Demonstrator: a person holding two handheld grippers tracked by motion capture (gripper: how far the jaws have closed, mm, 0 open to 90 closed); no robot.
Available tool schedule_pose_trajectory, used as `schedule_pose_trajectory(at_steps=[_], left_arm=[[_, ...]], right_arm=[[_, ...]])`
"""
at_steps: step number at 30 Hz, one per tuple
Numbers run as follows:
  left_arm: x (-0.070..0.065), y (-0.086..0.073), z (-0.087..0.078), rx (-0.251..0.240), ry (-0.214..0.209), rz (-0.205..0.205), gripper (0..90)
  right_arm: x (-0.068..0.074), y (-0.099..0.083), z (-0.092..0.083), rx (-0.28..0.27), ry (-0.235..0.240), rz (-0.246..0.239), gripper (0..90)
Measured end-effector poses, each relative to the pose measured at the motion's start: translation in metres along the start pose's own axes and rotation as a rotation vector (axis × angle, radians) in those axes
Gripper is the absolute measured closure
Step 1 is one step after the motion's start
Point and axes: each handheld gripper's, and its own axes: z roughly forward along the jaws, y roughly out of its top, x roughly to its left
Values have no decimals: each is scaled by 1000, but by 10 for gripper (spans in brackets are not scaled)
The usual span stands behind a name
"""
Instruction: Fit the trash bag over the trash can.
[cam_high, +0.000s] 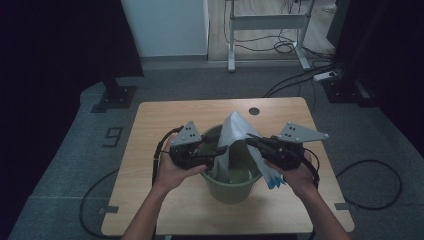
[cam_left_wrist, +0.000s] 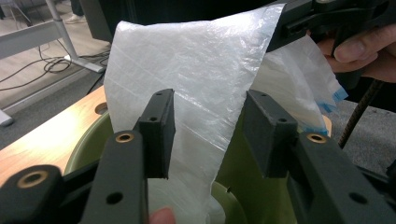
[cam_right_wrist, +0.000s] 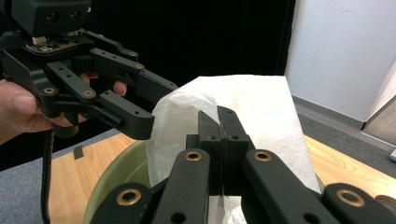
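While right tool (cam_right_wrist: 223, 154) pinches bag (cam_right_wrist: 261, 116) | left tool (cam_left_wrist: 210, 135) open | over bucket (cam_high: 227, 192)

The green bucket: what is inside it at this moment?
Inside the green bucket hangs the lower part of a thin white plastic bag; its upper part stands above the rim. The right gripper pinches the bag. The bag hides most of the bottom.

Left gripper (cam_left_wrist: 210, 135) with jaws apart, a white plastic bag (cam_left_wrist: 196, 70) hanging between them above a green bucket (cam_left_wrist: 88, 144); the right gripper (cam_left_wrist: 322, 21) pinches the bag's upper edge.
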Motion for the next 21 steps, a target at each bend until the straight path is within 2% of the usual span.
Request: schedule_pose_trajectory(at_steps=[5,9,13,21], left_arm=[[-2,0,3,1,3,14,641],[-3,1,4,10,-15,17,795],[-2,1,5,1,-24,9,900],[0,-2,7,-17,-4,-21,900]], right_arm=[[1,2,2,1,6,-2,889],[3,2,4,3,10,-6,889],[4,2,4,4,13,-5,885],[3,-1,3,3,16,3,853]])
